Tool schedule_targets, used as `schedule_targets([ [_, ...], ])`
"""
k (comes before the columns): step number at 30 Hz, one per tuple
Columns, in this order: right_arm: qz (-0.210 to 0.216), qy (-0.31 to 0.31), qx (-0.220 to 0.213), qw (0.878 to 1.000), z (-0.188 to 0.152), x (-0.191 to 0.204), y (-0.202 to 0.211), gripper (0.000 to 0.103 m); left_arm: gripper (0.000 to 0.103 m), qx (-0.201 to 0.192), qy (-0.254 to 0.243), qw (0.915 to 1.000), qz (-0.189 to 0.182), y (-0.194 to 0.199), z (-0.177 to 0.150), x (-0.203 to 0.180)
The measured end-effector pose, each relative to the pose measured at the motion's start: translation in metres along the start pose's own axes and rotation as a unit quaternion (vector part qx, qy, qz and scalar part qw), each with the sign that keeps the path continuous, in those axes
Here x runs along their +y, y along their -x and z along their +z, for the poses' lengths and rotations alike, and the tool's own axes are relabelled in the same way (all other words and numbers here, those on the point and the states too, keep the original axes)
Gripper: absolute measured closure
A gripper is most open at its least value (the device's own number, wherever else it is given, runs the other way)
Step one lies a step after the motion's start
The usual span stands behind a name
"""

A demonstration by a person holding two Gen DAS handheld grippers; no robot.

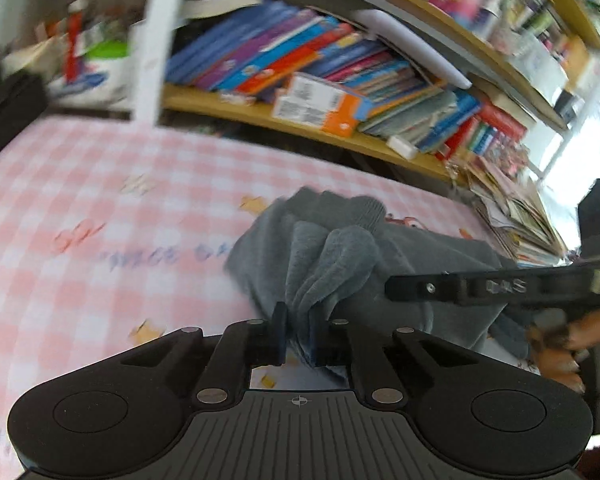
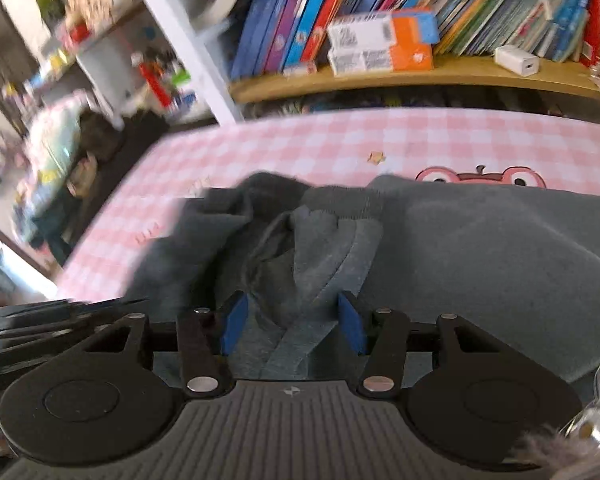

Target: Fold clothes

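A grey fleece garment lies on a pink checked tablecloth. My left gripper is shut on a bunched fold of the garment and holds it up a little. My right gripper has its blue pads set apart, with a ribbed cuff and folds of the garment lying between them. The right gripper's black body also shows at the right of the left wrist view, above the cloth.
A wooden shelf of books runs behind the table, with an orange and white box and a white charger on it. A white post and cluttered shelves stand to the left. The table's left edge drops off.
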State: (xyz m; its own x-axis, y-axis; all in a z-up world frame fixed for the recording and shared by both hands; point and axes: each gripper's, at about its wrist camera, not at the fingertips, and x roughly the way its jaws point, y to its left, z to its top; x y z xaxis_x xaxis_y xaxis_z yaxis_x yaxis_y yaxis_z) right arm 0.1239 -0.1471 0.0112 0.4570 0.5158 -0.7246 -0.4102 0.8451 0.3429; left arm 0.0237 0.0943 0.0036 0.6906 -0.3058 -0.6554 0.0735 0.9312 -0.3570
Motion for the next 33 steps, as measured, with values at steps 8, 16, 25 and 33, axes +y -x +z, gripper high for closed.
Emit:
schedule_targets([
  [8,-0.025,-0.03,0.037,0.999,0.002,0.006,-0.024,0.061,0.089,0.036,0.086,0.9955,0.017,0.015,-0.036,0.049],
  [16,0.022,0.029,0.031,0.999,0.004,0.046,-0.02,0.091,0.034,-0.034,0.015,0.9991,0.018,0.035,-0.027,0.038],
  [25,-0.002,0.131,0.019,0.991,0.004,0.08,-0.006,0.092,0.033,-0.038,-0.093,0.9948,-0.011,0.009,-0.011,0.003],
  [33,-0.041,0.221,0.011,0.974,0.02,0.099,0.001,0.094,0.094,-0.013,-0.071,0.9974,-0.009,-0.004,-0.011,0.029],
])
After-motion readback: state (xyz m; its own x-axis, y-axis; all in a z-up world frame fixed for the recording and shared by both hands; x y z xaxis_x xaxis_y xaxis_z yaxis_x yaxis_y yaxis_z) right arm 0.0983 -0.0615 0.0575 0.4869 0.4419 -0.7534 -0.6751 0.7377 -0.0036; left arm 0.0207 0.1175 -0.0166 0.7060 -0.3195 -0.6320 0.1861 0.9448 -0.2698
